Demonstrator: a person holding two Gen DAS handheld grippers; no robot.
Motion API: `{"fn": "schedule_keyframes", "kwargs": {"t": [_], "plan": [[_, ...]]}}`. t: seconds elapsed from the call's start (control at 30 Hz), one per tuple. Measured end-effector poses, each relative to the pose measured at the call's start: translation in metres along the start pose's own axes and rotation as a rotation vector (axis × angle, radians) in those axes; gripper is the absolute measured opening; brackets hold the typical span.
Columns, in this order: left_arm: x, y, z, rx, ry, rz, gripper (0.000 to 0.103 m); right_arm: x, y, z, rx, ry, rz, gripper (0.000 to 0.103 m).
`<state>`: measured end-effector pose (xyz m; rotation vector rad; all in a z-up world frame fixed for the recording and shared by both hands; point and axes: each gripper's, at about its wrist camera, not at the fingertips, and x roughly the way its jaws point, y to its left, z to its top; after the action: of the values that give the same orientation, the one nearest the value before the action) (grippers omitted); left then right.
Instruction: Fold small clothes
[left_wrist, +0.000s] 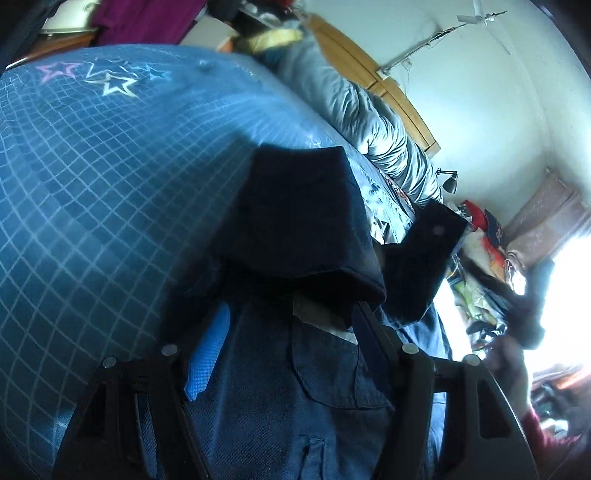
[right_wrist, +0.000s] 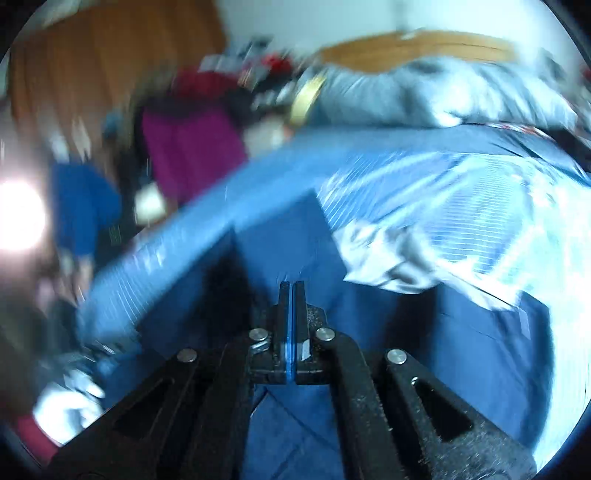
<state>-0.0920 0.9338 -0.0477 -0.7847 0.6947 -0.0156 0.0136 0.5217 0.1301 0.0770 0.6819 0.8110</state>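
Clothes: one dark blue denim garment (left_wrist: 332, 387) lies on the bed, close under both tools; one fold of it (left_wrist: 303, 218) stands raised and doubled over above the flat part, which shows one pocket.
Same garment, right view: blue cloth (right_wrist: 280, 236) spreads under and ahead of the tool, blurred.
Left tool (left_wrist: 288, 332): its two fingers stand wide apart, one blue pad (left_wrist: 208, 354) showing on the left finger; the raised fold hangs between them, and I cannot tell if any cloth is pinched.
Right tool (right_wrist: 291, 295): its two fingers are pressed together with no gap; nothing visible is caught between the tips.
Bed cover (left_wrist: 92, 192): one blue sheet with a white grid and three outlined stars.
Blanket (left_wrist: 369, 122): one grey rumpled roll along the far side of the bed, against one wooden headboard (left_wrist: 402, 107).
Lamp (left_wrist: 448, 181): one black, beyond the blanket.
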Motion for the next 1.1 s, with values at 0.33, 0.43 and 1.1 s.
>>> {"fn": "schedule_keyframes", "kwargs": {"t": [0.33, 0.43, 1.1], "plan": [[0.007, -0.008, -0.006, 0.036, 0.027, 0.023, 0.073, -0.042, -0.123, -0.059, 0.394, 0.064, 0.013, 0.035], [0.008, -0.008, -0.006, 0.034, 0.031, 0.034, 0.073, -0.019, -0.118, -0.047, 0.372, 0.076, 0.080, 0.053], [0.016, -0.008, -0.006, 0.042, 0.036, 0.034, 0.076, 0.071, -0.102, -0.038, 0.146, 0.295, -0.035, 0.047]]}}
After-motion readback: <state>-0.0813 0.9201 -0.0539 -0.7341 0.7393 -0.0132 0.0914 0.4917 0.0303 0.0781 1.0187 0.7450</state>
